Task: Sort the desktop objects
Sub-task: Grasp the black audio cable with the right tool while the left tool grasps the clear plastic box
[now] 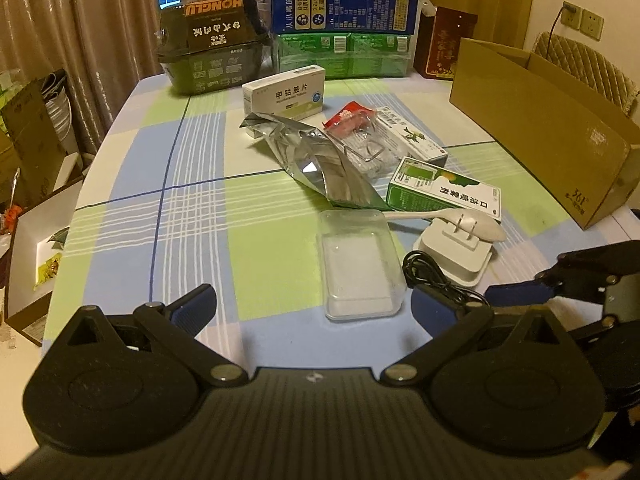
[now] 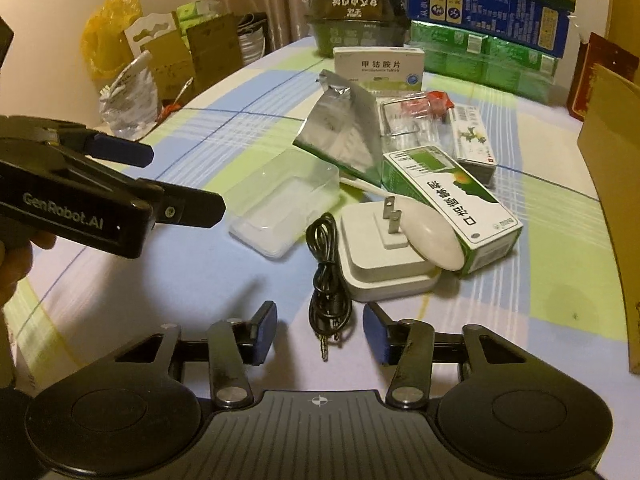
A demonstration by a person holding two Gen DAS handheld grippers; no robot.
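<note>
A clutter of objects lies mid-table: a clear plastic tray point(image 1: 358, 264) point(image 2: 282, 204), a white plug adapter point(image 1: 454, 252) point(image 2: 384, 256), a white spoon point(image 1: 472, 226) point(image 2: 434, 242), a coiled black audio cable point(image 1: 436, 280) point(image 2: 330, 280), a silver foil pouch point(image 1: 320, 160) point(image 2: 346, 128), a green-white medicine box point(image 1: 444, 190) point(image 2: 452, 200) and a white medicine box point(image 1: 284, 94) point(image 2: 380, 68). My left gripper point(image 1: 316, 304) is open and empty, just short of the tray. My right gripper point(image 2: 320, 332) is open with the cable's plug end between its fingers, and also shows in the left wrist view point(image 1: 520, 284).
A brown cardboard box point(image 1: 540, 120) stands at the right edge. Blue and green cartons point(image 1: 344, 32), a dark package point(image 1: 212, 52) and a red box point(image 1: 444, 44) line the back. A clear packet with red label point(image 1: 356, 128) and another small box point(image 1: 416, 140) lie among the clutter. Bags and boxes sit off the table's left side.
</note>
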